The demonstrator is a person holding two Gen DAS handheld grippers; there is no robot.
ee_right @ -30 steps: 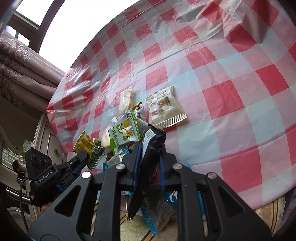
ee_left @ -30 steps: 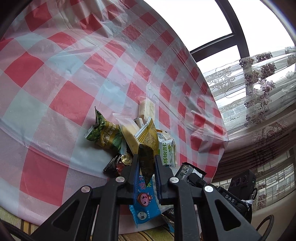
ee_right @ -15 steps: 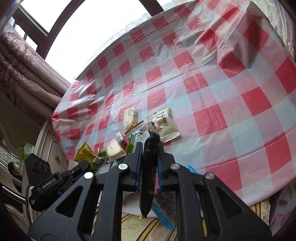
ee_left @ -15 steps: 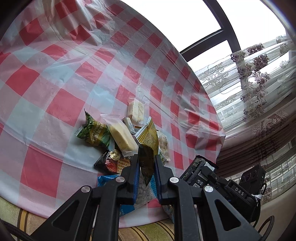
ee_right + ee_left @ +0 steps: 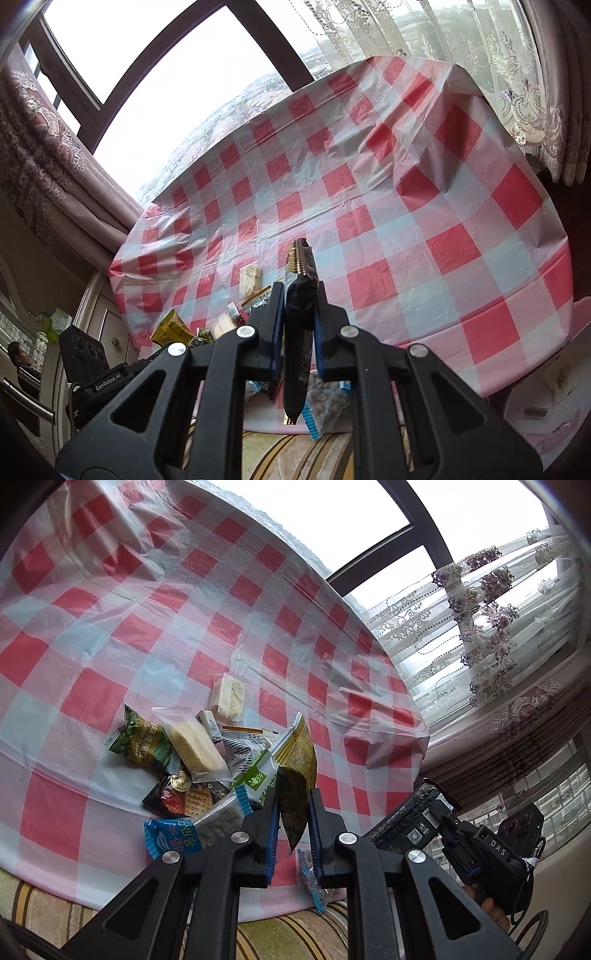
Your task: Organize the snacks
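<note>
Right claw (image 5: 298,295) higher — dark packet (image 5: 301,291) clamped

Matte black twin grippers, blue-lined fingers, silver pivots

The left gripper (image 5: 291,812) shows two black triangular link arms with cut-out windows, four round silver screws (image 5: 239,837) across the linkage, and blue ribbed pads (image 5: 272,827) lining its fingers. The right gripper (image 5: 300,314) matches it: same black frame, silver screws, blue edging. At four o'clock in the left view sits the other unit's black camera housing (image 5: 495,843) lettered "DAS", a black cable looping below; at eight o'clock in the right view, a housing (image 5: 99,373) marked "GenRobot.AI".
</note>
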